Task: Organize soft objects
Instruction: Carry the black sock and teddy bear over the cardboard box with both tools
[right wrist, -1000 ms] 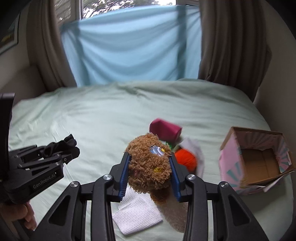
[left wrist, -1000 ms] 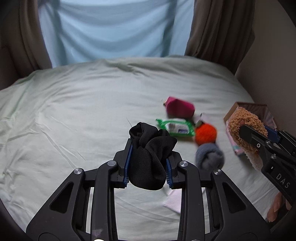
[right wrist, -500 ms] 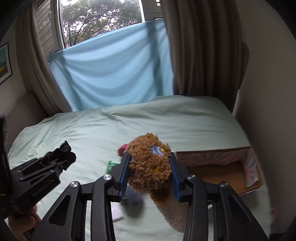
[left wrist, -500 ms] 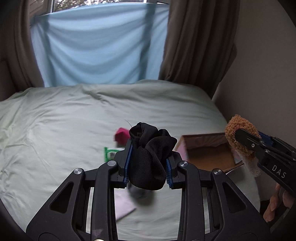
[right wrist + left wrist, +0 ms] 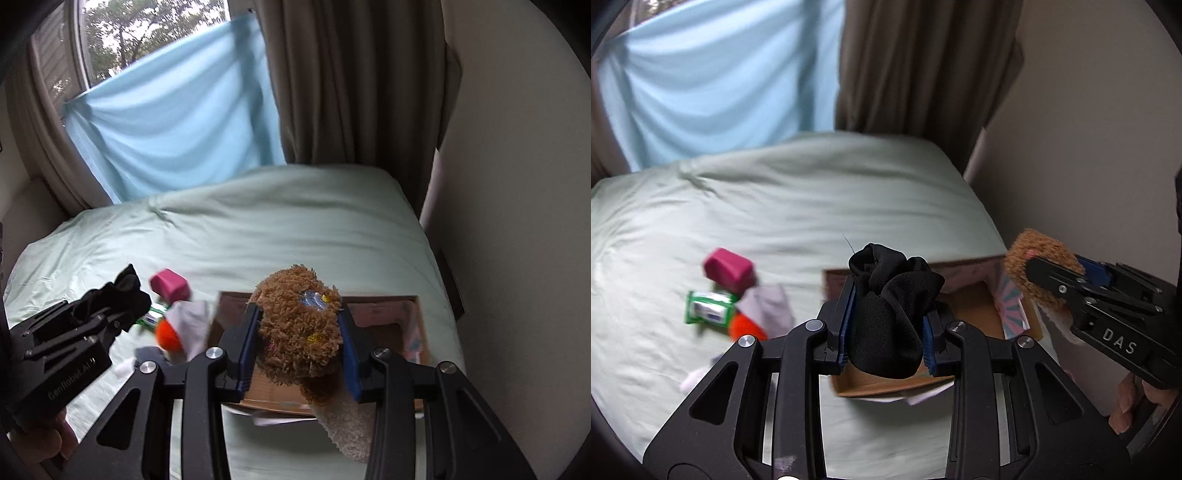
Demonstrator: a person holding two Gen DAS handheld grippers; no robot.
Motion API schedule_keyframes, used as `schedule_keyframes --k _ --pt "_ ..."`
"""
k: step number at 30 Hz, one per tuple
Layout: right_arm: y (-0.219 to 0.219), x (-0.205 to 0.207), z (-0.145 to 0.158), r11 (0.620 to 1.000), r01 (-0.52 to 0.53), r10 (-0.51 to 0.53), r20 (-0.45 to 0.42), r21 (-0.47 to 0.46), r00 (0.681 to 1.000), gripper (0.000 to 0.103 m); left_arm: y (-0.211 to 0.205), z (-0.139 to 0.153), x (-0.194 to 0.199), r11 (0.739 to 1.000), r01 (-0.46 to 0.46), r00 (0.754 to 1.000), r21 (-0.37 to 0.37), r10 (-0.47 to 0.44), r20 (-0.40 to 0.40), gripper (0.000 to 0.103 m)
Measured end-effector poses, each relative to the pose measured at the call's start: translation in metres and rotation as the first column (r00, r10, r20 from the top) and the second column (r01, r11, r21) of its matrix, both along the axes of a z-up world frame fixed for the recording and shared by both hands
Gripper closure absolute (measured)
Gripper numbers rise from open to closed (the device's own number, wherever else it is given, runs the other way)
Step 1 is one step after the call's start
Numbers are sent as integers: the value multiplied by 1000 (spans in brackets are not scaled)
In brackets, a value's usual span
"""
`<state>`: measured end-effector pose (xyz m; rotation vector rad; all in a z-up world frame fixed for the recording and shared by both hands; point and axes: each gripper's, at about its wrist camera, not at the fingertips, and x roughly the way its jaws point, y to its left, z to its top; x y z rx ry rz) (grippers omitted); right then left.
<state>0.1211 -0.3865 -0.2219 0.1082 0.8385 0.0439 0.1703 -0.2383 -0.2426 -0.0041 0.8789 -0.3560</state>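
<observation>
Left wrist view, left claw clamping black sock, right claw clamping plush toy

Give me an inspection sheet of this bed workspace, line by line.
Surface: pale green bed sheet, wrinkled.
Job's things: black cloth bundle in the left gripper; brown plush toy in the right gripper; open cardboard box on the bed beneath both.
Clutter: pink block, green wipes pack, orange pompom and white cloth lying left of the box.
Grippers: both sets of jaws clamped on their items, held above the box.
Cables: nothing seen.
Surroundings: blue cloth across the window, brown curtain, bare wall to the right.
</observation>
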Motion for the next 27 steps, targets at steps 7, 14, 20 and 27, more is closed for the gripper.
schedule_keyframes --k 7,14,20,27 --pt "-38 44 -50 999 3 4 -149 48 989 67 -45 -54 33 998 55 990 37 -50 -136 77" --pt "-55 82 -110 993 33 -1 -277 111 961 67 -68 -121 67 990 105 961 94 -76 -266 77" --pt "-58 108 -154 981 63 10 -375 183 927 67 -74 -169 86 983 146 917 114 -92 -387 77" --pt "-59 123 -179 959 91 38 -442 267 896 63 -81 -189 88 970 197 893 145 -116 -436 49"
